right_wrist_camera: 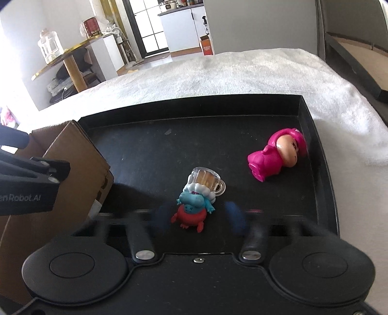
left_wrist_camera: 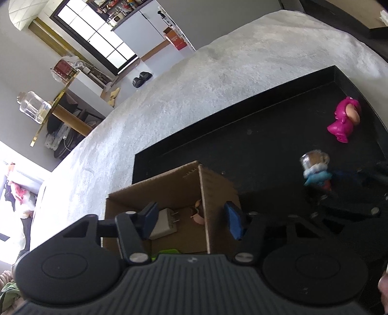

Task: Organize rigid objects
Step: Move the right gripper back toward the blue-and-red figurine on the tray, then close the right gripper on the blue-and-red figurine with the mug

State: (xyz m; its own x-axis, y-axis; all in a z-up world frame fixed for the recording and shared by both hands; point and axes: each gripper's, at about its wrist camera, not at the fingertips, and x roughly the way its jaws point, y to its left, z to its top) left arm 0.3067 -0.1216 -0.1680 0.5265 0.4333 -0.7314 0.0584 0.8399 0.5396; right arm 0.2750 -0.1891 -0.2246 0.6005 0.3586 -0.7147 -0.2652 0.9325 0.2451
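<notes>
Toys lie in the black tray. Left wrist: left gripper hangs, jaws apart, over the cardboard box. Right wrist: right gripper, pads blurred, brackets the blue-red figure; grip uncertain, squeeze its middle.

A white fleecy cover is spread over the near surface. Beyond it, pale grey walls are seen. A large black-framed window is lit brightly from outside. White cabinets stand beside it, with an orange box on the floor below. A round gold-edged table on a brass-coloured leg carries a clear glass jar.
</notes>
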